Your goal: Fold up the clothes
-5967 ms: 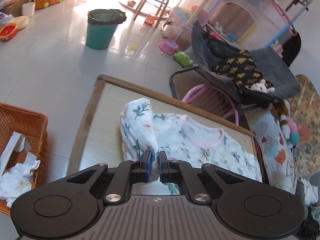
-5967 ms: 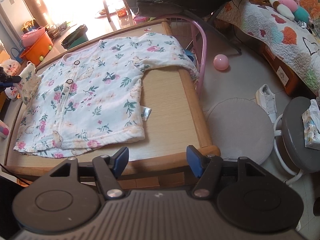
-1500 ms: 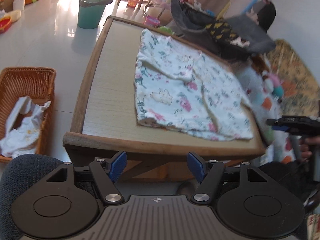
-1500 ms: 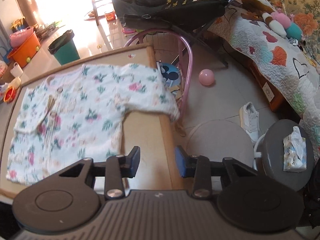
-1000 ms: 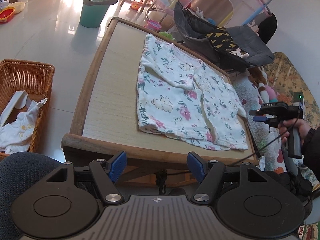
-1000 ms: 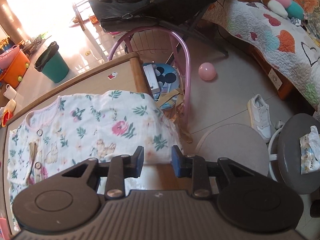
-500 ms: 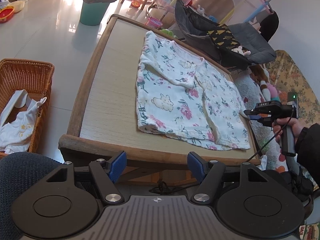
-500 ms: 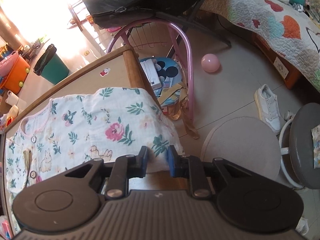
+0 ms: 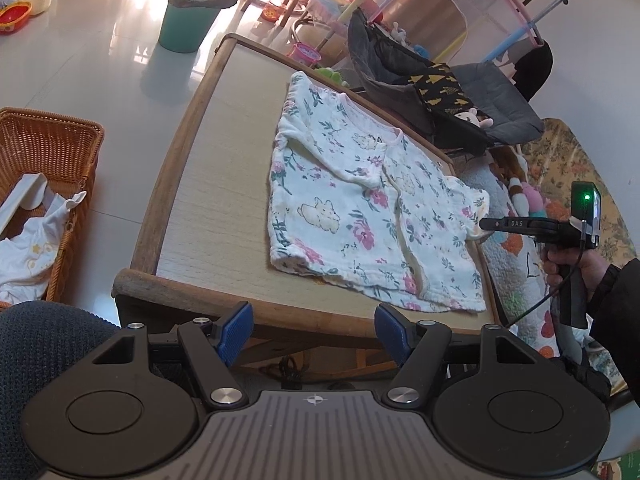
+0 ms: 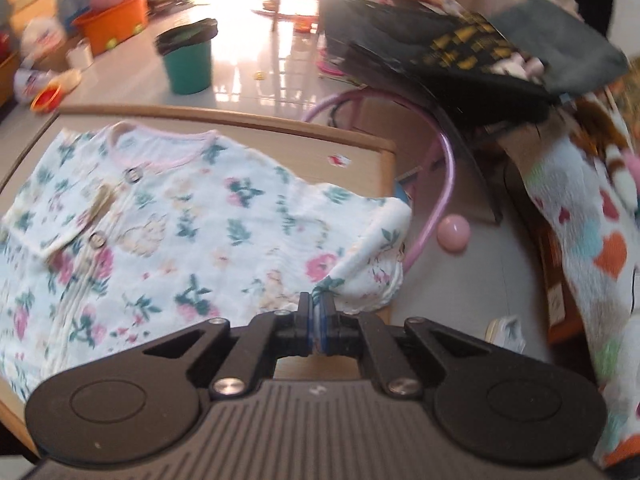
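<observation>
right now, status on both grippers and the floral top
Right gripper shut on the sleeve at the table's edge. Left gripper open, empty, short of the table. Floral top flat, other sleeve already folded in. Nothing in the way.

A wood-rimmed table with a pale woven top carries one thing — a floral baby shirt lying flat toward its 3 o'clock side, one sleeve overhanging that edge.
</observation>
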{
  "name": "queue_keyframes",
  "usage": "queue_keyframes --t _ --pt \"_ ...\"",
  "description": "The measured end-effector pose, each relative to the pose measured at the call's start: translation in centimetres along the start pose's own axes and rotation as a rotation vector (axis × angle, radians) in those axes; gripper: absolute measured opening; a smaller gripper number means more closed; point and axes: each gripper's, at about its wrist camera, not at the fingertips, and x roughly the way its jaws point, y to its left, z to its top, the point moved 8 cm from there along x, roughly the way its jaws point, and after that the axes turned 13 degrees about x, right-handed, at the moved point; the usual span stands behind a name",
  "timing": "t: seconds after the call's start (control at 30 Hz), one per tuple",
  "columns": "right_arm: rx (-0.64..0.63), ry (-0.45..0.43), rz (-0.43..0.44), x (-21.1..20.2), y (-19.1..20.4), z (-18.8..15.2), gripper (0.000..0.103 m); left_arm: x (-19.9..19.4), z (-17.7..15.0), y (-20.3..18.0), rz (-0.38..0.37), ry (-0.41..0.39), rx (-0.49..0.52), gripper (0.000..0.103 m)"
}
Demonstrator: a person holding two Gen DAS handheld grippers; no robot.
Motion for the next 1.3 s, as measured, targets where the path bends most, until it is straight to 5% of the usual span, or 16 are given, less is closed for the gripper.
queue_keyframes --t 0.43,0.63,0.93,1.3 --pt "-0.235 0.012 0.040 0.2 7.1 -1.2 0.004 -0.4 0.1 0.3 -0.023 -0.022 -0.021 0.069" --pt "-0.220 0.035 0.055 1.0 8.2 -2.1 0.005 -0.5 0.0 0.4 -0.026 -0.024 -0.023 0.069" --pt "-0.059 0.071 0.230 -0.2 7.6 -1.7 0.009 -0.5 0.1 0.4 -0.032 -0.027 -0.028 0.069" --pt "0.320 0.071 0.157 0.6 1.4 2.5 0.014 -0.5 0.2 0.5 -0.035 -0.028 -0.029 0.069"
